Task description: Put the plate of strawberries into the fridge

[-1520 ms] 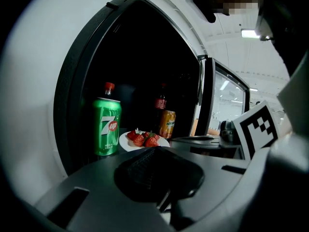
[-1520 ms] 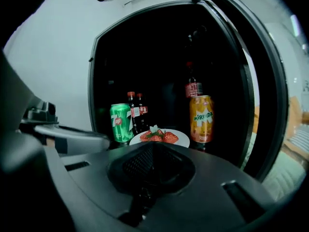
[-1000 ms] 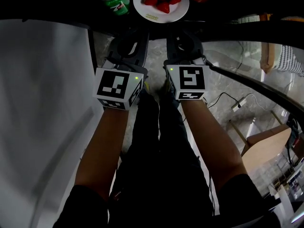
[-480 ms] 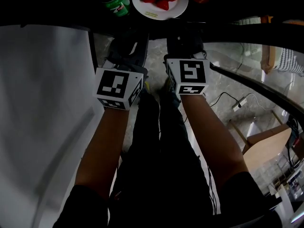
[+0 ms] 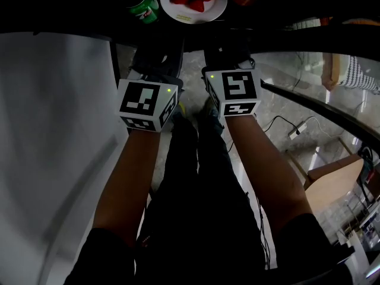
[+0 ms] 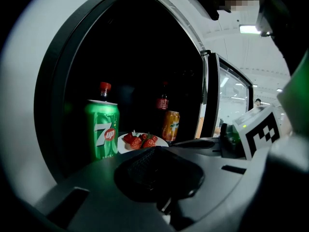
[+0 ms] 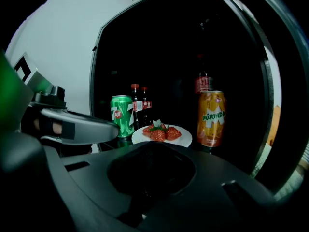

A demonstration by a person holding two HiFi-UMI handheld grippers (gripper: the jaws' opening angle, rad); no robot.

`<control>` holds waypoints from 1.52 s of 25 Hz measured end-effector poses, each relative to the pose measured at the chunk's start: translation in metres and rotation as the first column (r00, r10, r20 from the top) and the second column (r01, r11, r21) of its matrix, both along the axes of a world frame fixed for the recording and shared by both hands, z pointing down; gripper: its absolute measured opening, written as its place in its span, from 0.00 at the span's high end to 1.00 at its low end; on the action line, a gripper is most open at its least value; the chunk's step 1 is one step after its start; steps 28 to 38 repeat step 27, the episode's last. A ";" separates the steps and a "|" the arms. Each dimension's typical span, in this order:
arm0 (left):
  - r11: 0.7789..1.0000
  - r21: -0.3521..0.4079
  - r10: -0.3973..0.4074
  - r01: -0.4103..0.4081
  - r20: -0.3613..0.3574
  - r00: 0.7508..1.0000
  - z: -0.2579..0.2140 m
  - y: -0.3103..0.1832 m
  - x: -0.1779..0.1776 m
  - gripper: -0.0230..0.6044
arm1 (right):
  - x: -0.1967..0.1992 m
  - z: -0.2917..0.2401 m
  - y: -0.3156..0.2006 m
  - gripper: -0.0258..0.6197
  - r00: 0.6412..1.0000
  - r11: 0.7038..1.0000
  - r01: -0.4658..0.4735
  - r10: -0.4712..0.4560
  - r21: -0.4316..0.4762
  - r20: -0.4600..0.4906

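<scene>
Left tool [image 6: 157, 168] and right tool [image 7: 152, 170] are both pressed together and empty, facing the open fridge [image 7: 58, 52].
You hold the 2 tools side by side, near each other but apart, each with its jaws together and nothing between them. The plate [image 7: 181, 140] stands inside the dark fridge, ahead of both tools and touched by neither, with the strawberries [image 7: 158, 134] heaped at its middle. A green can [image 7: 122, 115] stands just left of the plate and an orange can [image 7: 211, 118] just right of it. 2 bottles [image 7: 140, 105] stand behind the green can, and 1 more bottle [image 7: 203, 83] stands behind the orange can.
</scene>
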State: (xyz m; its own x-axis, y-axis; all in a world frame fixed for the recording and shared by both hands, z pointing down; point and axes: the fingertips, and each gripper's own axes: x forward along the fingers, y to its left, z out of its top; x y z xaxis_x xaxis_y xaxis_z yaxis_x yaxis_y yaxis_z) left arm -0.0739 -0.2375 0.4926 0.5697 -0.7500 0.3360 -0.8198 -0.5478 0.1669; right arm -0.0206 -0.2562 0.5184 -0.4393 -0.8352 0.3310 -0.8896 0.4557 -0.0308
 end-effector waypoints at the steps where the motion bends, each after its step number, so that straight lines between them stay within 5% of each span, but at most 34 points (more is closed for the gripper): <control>1: 1.000 0.003 0.001 -0.001 -0.001 1.000 -0.003 0.000 0.001 0.99 | 0.000 -0.004 0.001 0.95 1.000 1.000 0.002 -0.002 -0.002 0.000; 27: 0.993 0.113 0.033 -0.034 0.009 0.999 -0.117 0.004 0.032 0.99 | 0.041 -0.141 0.023 0.95 0.999 0.995 -0.031 0.027 0.090 0.042; 38: 0.993 0.113 0.033 -0.034 0.009 0.999 -0.117 0.004 0.032 0.99 | 0.041 -0.141 0.023 0.95 0.999 0.995 -0.031 0.027 0.090 0.042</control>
